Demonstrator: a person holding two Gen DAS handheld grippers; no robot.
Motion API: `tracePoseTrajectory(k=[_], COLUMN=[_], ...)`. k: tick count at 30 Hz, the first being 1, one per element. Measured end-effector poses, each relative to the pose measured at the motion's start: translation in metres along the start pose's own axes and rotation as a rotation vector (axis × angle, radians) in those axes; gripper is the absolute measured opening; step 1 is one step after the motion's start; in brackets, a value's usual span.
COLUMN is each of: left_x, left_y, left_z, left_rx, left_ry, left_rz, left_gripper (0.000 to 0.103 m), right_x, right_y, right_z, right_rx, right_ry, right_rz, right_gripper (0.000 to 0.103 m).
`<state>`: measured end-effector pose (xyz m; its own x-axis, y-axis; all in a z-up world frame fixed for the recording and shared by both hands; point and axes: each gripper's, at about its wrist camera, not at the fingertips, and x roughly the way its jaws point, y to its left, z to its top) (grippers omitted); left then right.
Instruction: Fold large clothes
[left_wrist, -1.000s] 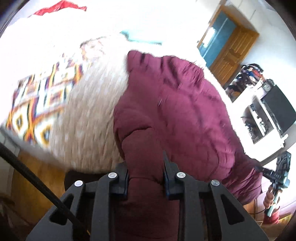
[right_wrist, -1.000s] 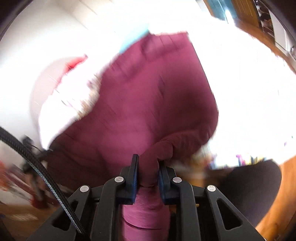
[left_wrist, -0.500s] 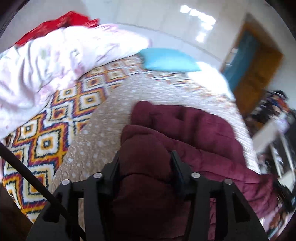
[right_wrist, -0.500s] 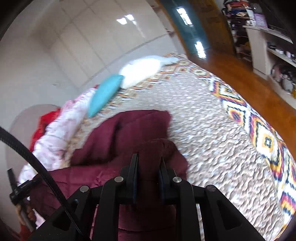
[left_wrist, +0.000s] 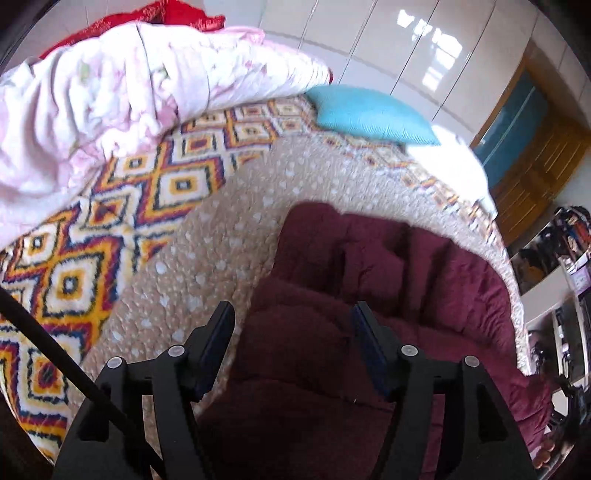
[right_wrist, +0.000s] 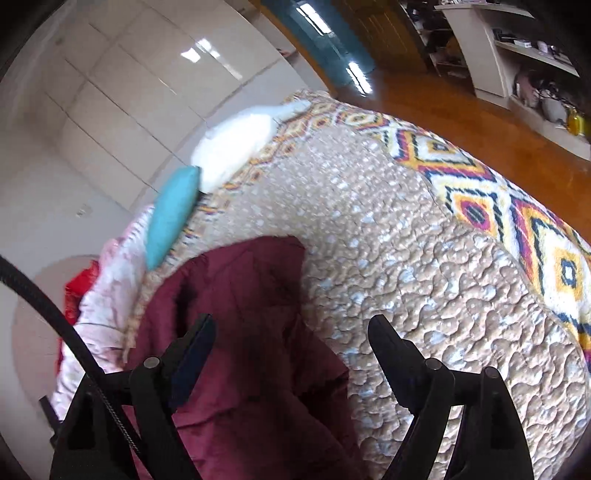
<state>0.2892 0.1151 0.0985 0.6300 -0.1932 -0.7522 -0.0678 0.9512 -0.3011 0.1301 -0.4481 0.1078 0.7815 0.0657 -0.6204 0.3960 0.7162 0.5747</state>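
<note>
- Left gripper: its two black fingers stood spread wide, nothing pinched between them. The padded maroon quilted jacket lay below and beyond the gap, its near fold showing between the fingers; whether the fingers touched the fabric could not be told.
- Right gripper: fingers likewise wide apart and holding nothing. The left finger hung over the jacket; the right finger hung over bare bedding.
- Jacket position: bunched in soft folds on the tan quilted bedspread with pale spots — near side of the bed, toward the person. In the left wrist view it filled the near centre and ran off to the right edge of the bed. In the right wrist view it sat near left, one squared corner pointing far.
- Under the tan spread, a fleecy blanket with orange, red and navy diamond pattern showed at left in the left view and at far right in the right view.
- Far end of the bed: a turquoise rectangular pillow with a white pillow just beside it.
- A crumpled pale pink floral duvet was heaped at far left, red fabric behind it.
- Beyond the bed — glossy white wardrobe panels, a wooden door with teal glass, and an orange-brown wooden floor.
- A white shelving unit holding small clutter stood at far right; contents too small to name.
</note>
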Motion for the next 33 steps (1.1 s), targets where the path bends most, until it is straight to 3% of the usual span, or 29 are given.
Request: tracePoseTrajectory(k=[4,7,10,12,13,19,22,26,29,33], left_x=[-0.015,-0.034,-0.062,-0.078,-0.087,-0.125,-0.136,-0.138,-0.135,-0.132], left_y=[0.002,0.004,0.002,0.001,0.001,0.011,0.016,0.021,0.022,0.017], left_z=[0.001,-0.004,-0.015,-0.025,-0.032,-0.083,-0.112,-0.14,-0.154,-0.172], left_rx=[0.009,0.019,0.071,0.111,0.131,0.212,0.252,0.305,0.347,0.425], left_ry=[-0.015,-0.032,-0.068,-0.09,-0.1,-0.121,-0.15,-0.184,-0.202,-0.246], left_rz=[0.013,0.003,0.013,0.025,0.032,0.027,0.02,0.024,0.044,0.075], left_gripper=[0.067,0.067,0.067,0.067,0.067,0.067,0.068,0.069,0.07,0.07], right_x=[-0.056,-0.089,-0.1,-0.097,-0.093,-0.04,0.0,0.022,0.025,0.058], right_y=[0.005,0.009,0.024,0.036,0.043,0.103,0.132,0.175,0.213,0.254], right_z=[-0.008,-0.033,-0.076,-0.108,-0.126,-0.221,-0.255,-0.252,-0.216,-0.161], right_rx=[-0.082,-0.166,-0.299,-0.372,-0.402,-0.605,-0.671,-0.754,-0.762,-0.758], right_ry=[-0.055,-0.043,0.043,0.108,0.138,0.306,0.382,0.365,0.305,0.26], right_rz=[0.033,0.026,-0.009,-0.012,0.001,0.099,0.102,0.084,0.106,0.052], right_gripper=[0.088,0.087,0.06,0.038,0.035,0.034,0.033,0.031,0.031,0.031])
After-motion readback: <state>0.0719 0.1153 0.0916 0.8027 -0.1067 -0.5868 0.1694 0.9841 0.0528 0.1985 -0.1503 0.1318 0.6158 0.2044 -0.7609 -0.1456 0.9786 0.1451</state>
